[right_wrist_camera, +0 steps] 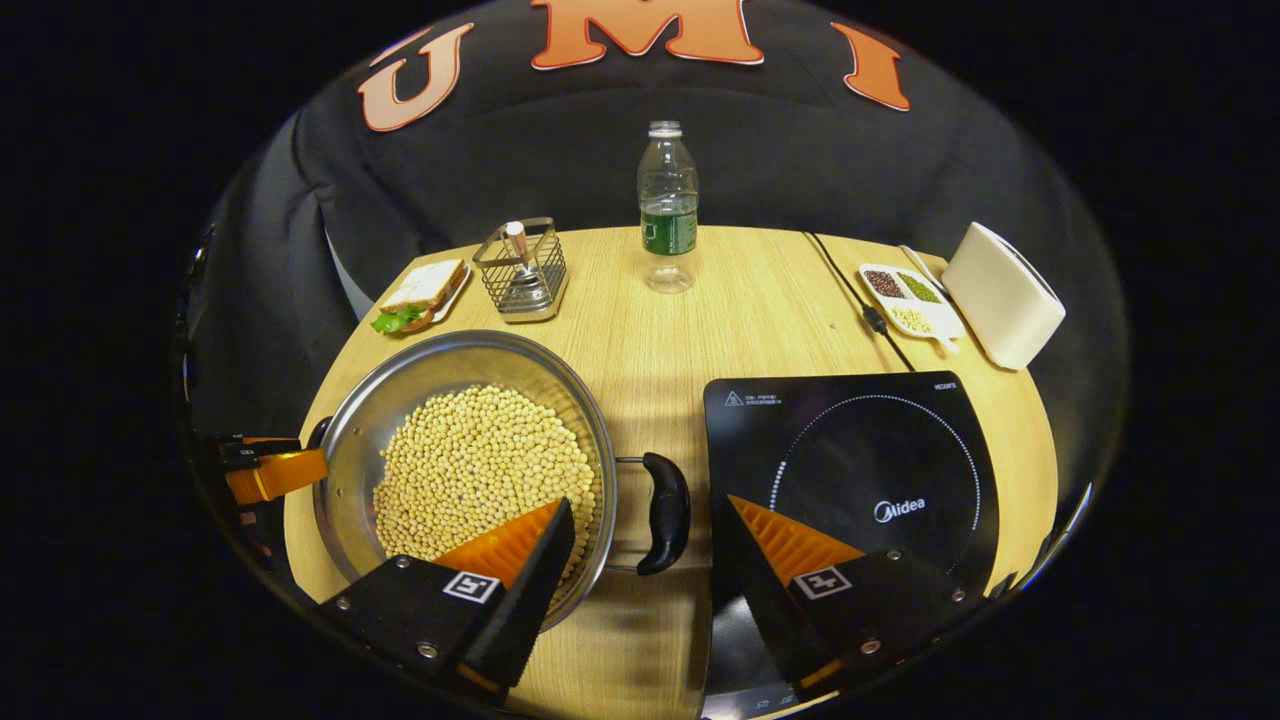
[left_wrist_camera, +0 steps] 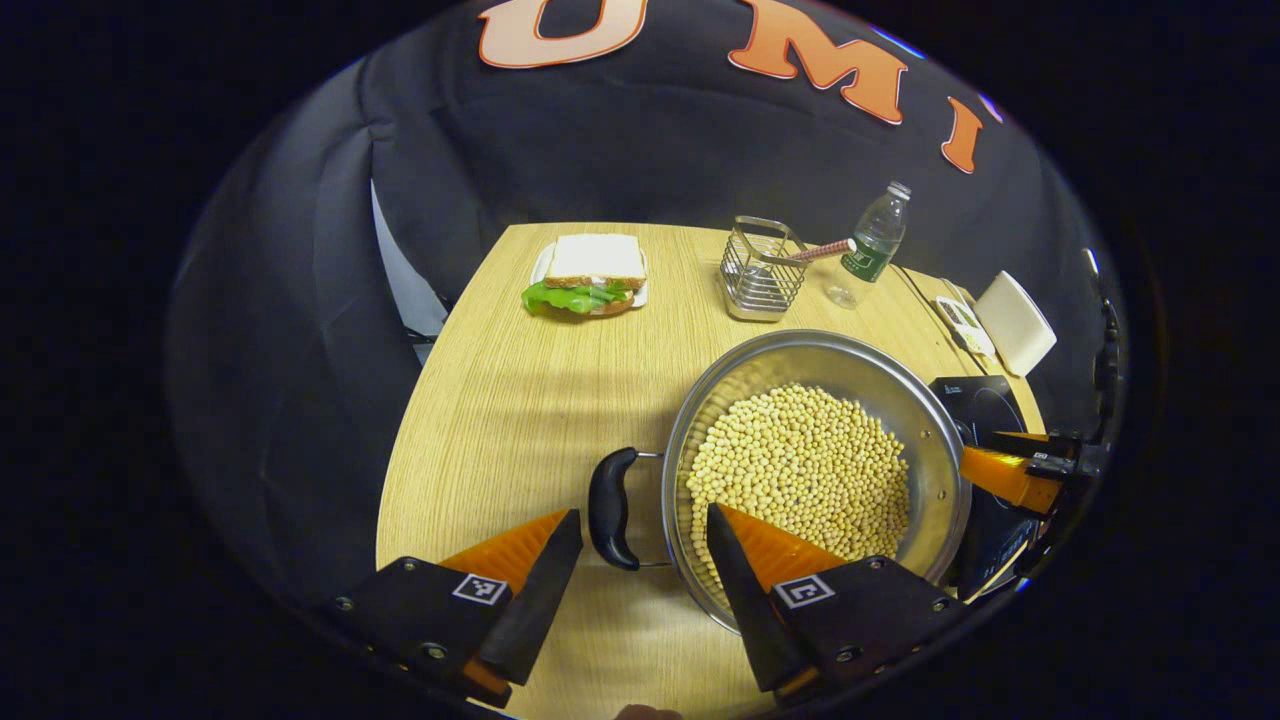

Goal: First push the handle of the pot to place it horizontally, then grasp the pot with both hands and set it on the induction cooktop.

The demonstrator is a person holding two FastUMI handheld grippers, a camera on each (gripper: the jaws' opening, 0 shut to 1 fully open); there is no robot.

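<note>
We are seeing a steel pot [left_wrist_camera: 930, 420] full of pale beans on the table [left_wrist_camera: 500, 400]. We are holding both grippers spread apart: the left gripper [left_wrist_camera: 645, 545] straddling one black handle [left_wrist_camera: 612, 507], the right gripper [right_wrist_camera: 645, 535] straddling the other handle [right_wrist_camera: 665, 512], beside the induction cooktop [right_wrist_camera: 860, 470].

The pot [right_wrist_camera: 465, 450] just ahead of the right gripper [right_wrist_camera: 640, 540] is shiny metal, and its handle [right_wrist_camera: 665, 512] between the fingers is smooth black plastic. The cooktop [right_wrist_camera: 860, 470] under the gripper's right finger is glossy black glass. The table [right_wrist_camera: 740, 320] looks like light wood with fine lines. Farther ahead, the bottle [right_wrist_camera: 668, 220] is clear plastic and the little basket [right_wrist_camera: 522, 268] is shiny metal wire.
</note>
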